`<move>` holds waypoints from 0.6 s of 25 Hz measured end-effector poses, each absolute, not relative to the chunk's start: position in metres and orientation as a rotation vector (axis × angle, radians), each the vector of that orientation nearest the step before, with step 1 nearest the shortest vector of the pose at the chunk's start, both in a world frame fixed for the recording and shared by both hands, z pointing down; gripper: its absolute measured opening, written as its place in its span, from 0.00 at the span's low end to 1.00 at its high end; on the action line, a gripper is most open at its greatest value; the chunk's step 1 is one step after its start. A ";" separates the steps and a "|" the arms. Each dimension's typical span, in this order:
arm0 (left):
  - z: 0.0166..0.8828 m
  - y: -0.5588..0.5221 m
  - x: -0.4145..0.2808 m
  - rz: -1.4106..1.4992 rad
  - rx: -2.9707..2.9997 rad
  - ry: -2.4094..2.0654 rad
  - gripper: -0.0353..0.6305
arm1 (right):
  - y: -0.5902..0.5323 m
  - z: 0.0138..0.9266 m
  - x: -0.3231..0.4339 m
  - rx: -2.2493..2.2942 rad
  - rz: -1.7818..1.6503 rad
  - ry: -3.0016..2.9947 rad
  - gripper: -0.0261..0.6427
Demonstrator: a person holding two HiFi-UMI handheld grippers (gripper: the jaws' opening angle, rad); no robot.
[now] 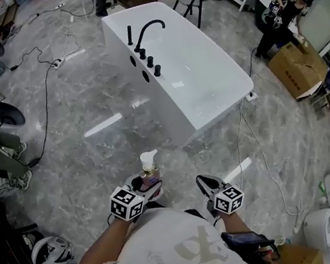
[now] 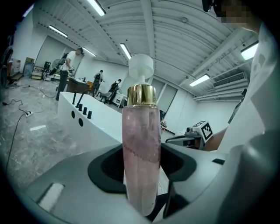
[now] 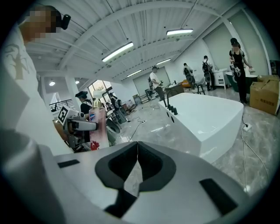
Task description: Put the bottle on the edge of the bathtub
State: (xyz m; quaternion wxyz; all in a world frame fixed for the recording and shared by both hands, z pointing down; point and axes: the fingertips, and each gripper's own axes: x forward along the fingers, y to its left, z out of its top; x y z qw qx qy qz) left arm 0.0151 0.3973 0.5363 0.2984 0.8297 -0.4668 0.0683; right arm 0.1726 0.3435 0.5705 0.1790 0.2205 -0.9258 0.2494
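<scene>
Head view showed the left gripper clamped on the upright pink translucent pump bottle, the right gripper closed on nothing, and the white rectangular bathtub well apart ahead, so carrying the bottle level seemed wisest.

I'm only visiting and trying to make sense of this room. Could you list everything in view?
bottle: one, pink with gold collar and white pump, held upright, lower middle
bathtub: one, white, ahead in the middle
faucet: one, black, on the bathtub's rim
cardboard box: one, brown, right of the bathtub
toilets: about three, white, lower right
cables: several, black and white, on the floor
bystanders: several, dark clothes, at the room's edges
left gripper: one, grey, shut on the bottle
right gripper: one, grey, jaws together, empty
</scene>
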 end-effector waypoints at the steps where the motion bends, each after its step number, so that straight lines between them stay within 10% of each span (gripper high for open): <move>1: 0.536 0.394 0.010 0.180 2.206 -1.238 0.39 | 0.339 0.569 0.167 0.624 0.700 -2.617 0.05; 15: 0.548 0.382 -0.031 0.201 2.172 -1.215 0.39 | 0.298 0.568 0.125 0.633 0.668 -2.593 0.05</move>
